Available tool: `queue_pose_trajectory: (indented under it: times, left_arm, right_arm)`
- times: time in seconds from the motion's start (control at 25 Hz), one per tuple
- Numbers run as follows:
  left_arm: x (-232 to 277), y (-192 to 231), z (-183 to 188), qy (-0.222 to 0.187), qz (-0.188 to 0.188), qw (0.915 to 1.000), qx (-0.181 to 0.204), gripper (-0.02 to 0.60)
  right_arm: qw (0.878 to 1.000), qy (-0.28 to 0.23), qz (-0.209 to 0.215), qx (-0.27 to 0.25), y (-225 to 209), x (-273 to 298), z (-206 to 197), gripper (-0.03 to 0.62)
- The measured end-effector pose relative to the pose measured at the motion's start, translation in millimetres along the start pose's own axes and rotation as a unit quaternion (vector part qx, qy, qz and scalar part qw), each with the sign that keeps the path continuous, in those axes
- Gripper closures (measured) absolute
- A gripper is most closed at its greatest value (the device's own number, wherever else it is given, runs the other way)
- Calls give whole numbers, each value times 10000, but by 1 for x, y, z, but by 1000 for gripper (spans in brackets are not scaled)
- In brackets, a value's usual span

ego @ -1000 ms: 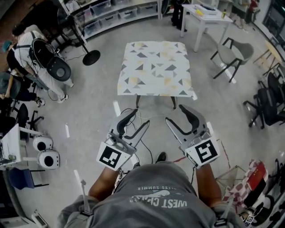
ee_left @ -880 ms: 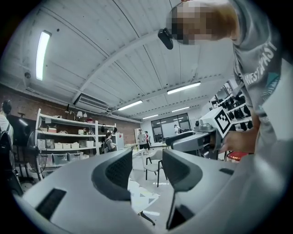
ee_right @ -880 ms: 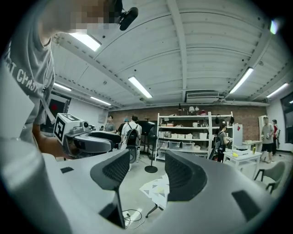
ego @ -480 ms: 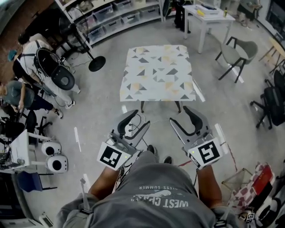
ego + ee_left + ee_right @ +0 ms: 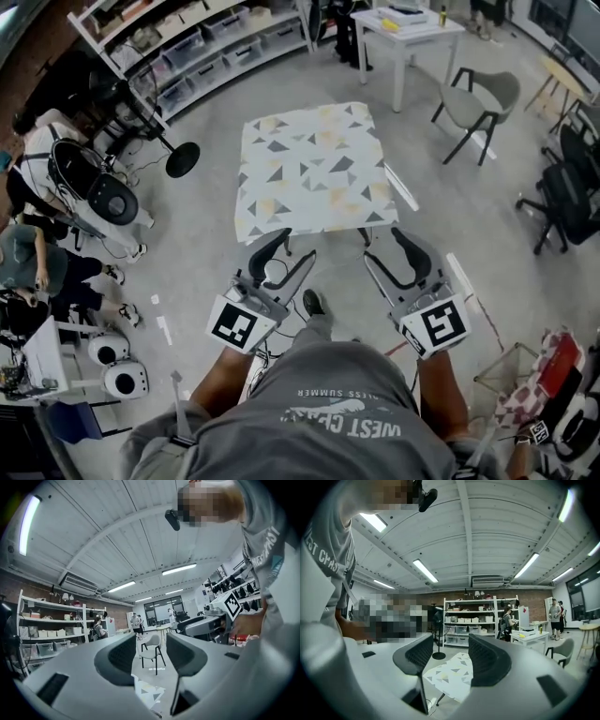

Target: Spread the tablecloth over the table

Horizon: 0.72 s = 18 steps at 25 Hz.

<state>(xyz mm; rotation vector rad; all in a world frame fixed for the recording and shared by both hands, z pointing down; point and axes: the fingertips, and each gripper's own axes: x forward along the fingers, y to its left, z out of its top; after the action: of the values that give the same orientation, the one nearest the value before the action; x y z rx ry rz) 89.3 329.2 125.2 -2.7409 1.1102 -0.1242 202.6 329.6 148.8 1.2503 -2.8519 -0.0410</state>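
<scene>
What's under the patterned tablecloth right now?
Dark table legs show below the near edge of the tablecloth. The tabletop itself is fully covered, so I cannot see it, or anything that might lie between it and the cloth.

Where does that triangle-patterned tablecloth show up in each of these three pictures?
Head view: the tablecloth lies spread flat at upper centre.
Left gripper view: only a small part of it shows at the bottom edge, seen between the jaws.
Right gripper view: it is at lower centre, seen between the jaws.
Shared landmark: the white shelves with storage boxes.
</scene>
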Motion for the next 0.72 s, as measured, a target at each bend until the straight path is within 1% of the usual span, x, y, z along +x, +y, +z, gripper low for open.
queue_pose_trajectory:
  times: [0.12, 0.32, 0.72]
  left_arm:
    - [17, 27, -7, -35, -74, 10000, -53, 393]
    - [41, 82, -20, -166, -149, 9996, -172, 393]
    - [69, 201, -44, -221, -136, 9990, -373, 394]
  right_arm:
    - [9999, 57, -104, -12, -16, 23, 2, 349]
    - [9996, 197, -206, -38, -39, 77, 0, 349]
    - [9990, 353, -277, -19, -72, 196, 1, 347]
